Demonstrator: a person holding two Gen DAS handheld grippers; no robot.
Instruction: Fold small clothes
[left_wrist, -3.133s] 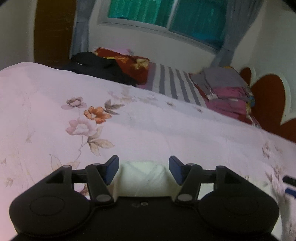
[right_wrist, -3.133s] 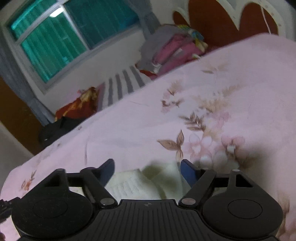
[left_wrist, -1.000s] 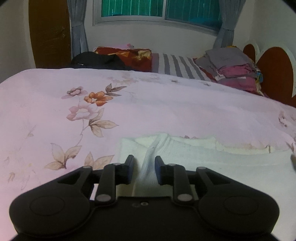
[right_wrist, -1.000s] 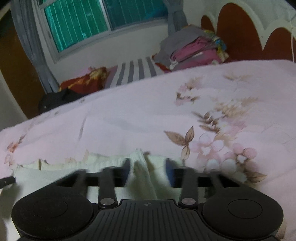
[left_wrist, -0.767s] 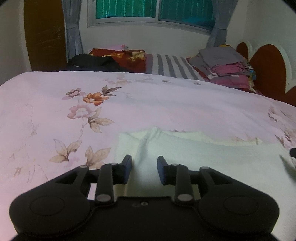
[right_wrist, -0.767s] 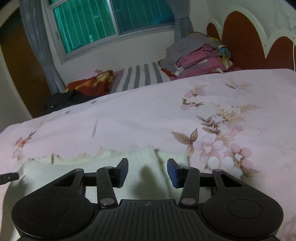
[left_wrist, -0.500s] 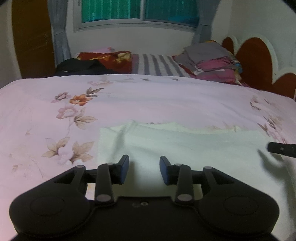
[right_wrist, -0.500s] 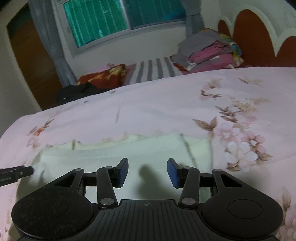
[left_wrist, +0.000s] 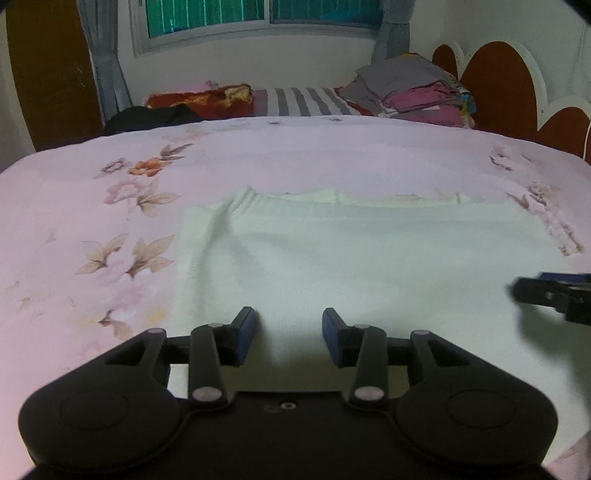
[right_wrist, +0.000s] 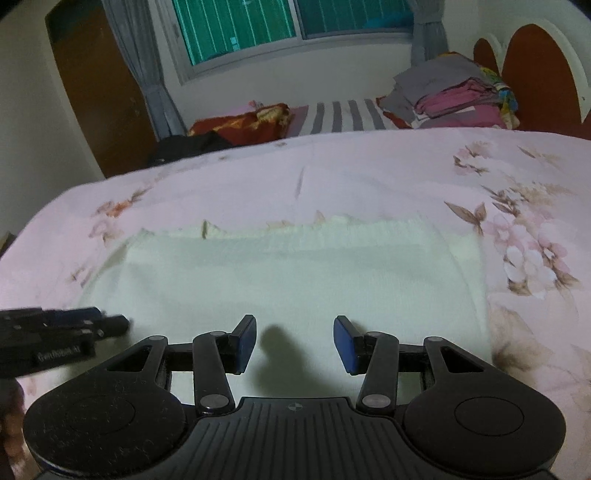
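A pale cream knitted garment (left_wrist: 351, 251) lies folded flat as a wide rectangle on the pink floral bedspread (left_wrist: 110, 206); it also shows in the right wrist view (right_wrist: 288, 273). A ridge runs down its left part. My left gripper (left_wrist: 288, 334) is open and empty above its near left part. My right gripper (right_wrist: 294, 341) is open and empty above its near right part. Each gripper shows at the edge of the other's view, the right one (left_wrist: 554, 295) and the left one (right_wrist: 62, 328).
Folded clothes (left_wrist: 413, 92) are stacked at the far right by the red headboard (left_wrist: 498, 85). A striped pillow (left_wrist: 299, 101), a red cloth (left_wrist: 199, 96) and a black garment (left_wrist: 151, 116) lie at the far edge under the window.
Both grippers let go of the garment's far edge, opened wider and drew back toward me. The garment now lies flat, folded over.
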